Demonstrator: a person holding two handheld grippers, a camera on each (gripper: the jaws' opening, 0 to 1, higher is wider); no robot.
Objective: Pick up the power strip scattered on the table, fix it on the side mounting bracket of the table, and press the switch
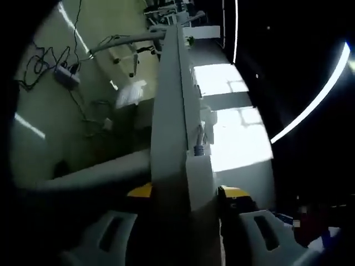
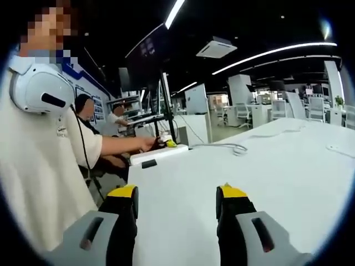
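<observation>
Left gripper [image 1: 183, 208] sits nearest, at bottom centre of the left gripper view — jaws clamped on the power strip [image 1: 176, 111], which runs edge-on from the jaws up to top centre. Held lengthwise like that, I'd guess it's being lined up with the table edge [image 1: 233, 111] for the side bracket; I can't make out the bracket itself. Floor cables [image 1: 66, 72] upper left.

Right gripper [image 2: 176, 213] — jaws apart, nothing between them, hovering over the white table [image 2: 277, 166], probably kept free for the switch. A cable [image 2: 233, 147] lies mid-table; person [image 2: 39, 166] at left.
</observation>
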